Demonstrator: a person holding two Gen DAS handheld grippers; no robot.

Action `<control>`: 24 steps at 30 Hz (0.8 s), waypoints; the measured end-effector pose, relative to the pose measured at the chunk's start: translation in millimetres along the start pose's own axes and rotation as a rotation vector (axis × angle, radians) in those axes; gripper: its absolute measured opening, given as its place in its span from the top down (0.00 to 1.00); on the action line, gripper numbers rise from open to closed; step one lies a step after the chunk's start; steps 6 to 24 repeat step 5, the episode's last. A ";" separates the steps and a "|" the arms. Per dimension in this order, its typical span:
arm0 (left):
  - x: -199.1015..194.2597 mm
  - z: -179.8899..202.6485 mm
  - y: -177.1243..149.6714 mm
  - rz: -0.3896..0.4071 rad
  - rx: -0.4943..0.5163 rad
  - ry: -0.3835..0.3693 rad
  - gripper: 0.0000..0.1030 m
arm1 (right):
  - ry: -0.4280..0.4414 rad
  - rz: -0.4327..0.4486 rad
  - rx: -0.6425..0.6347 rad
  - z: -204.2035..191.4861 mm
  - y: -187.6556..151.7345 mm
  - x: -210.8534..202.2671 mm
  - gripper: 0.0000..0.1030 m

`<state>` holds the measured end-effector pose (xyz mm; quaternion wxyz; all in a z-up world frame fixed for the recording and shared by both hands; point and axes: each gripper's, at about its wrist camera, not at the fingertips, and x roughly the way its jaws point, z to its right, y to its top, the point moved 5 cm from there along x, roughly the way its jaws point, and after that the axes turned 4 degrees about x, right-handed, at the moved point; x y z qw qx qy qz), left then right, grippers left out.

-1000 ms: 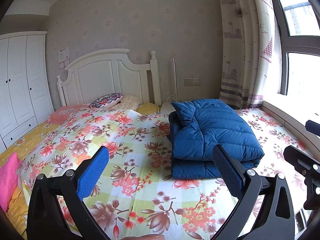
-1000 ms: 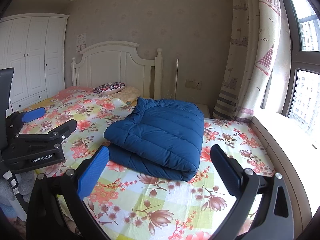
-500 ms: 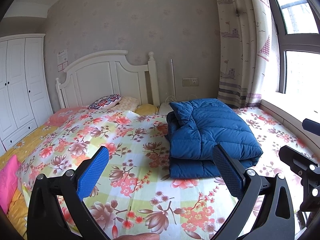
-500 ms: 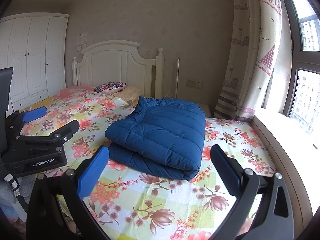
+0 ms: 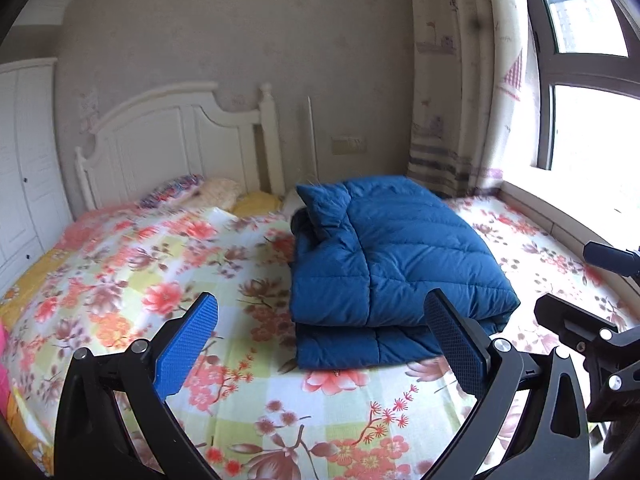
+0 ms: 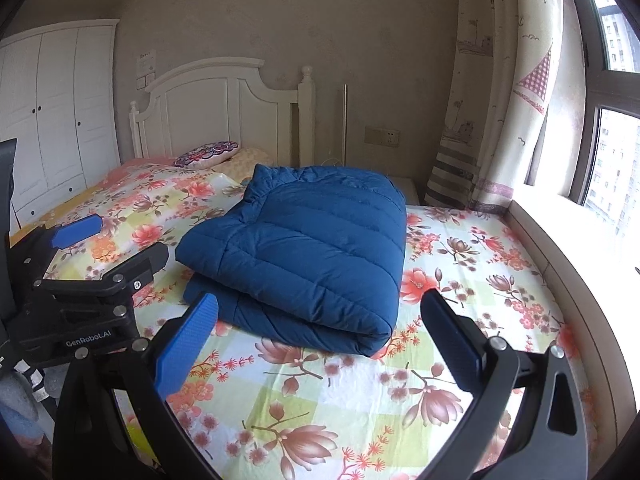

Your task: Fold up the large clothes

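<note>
Jacket [image 6: 304, 248]: blue quilted down, puffy, horizontal stitched channels, matte fabric. Folded into a thick rectangular bundle of stacked layers, rounded fold facing the foot edge of the bed [image 6: 460, 272]. It lies around the middle of the mattress, closer to the window-side edge than the wardrobe-side edge, with its far end near the headboard [image 6: 224, 116].

Left gripper [image 5: 320, 340]: jaws spread wide, nothing between them, above the bedsheet short of the jacket. Fingers [image 5: 186, 348] are black plastic with blue pads in a fine knurled/diamond texture. It also shows in the right wrist view [image 6: 108, 254]; white lettering on its body reads "GenRobot.AI".

Right gripper [image 6: 320, 340]: jaws also wide apart and empty, clear of the jacket. Same black frame, blue textured pads, metal screw heads on the linkage.

Sheet is a flat woven cotton look, floral print in coral, brown and pale green checks. Headboard is white painted wood, arched panels, turned post knobs. Wardrobe [image 6: 60, 112] is white and panelled with small dark knobs. Curtain [image 6: 492, 92] is cream with printed motifs and stripes. Paper notice on the wall beside the headboard is too small to read.
</note>
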<state>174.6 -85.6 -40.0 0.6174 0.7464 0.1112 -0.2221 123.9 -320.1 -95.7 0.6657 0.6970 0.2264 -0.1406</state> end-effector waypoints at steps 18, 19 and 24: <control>65.1 -81.4 5.7 -0.159 -0.033 0.063 0.04 | -0.092 -0.052 0.018 68.7 21.7 29.9 0.02; 65.1 -81.4 5.7 -0.159 -0.033 0.063 0.04 | -0.092 -0.052 0.018 68.7 21.7 29.9 0.02; 65.1 -81.4 5.7 -0.159 -0.033 0.063 0.04 | -0.092 -0.052 0.018 68.7 21.7 29.9 0.02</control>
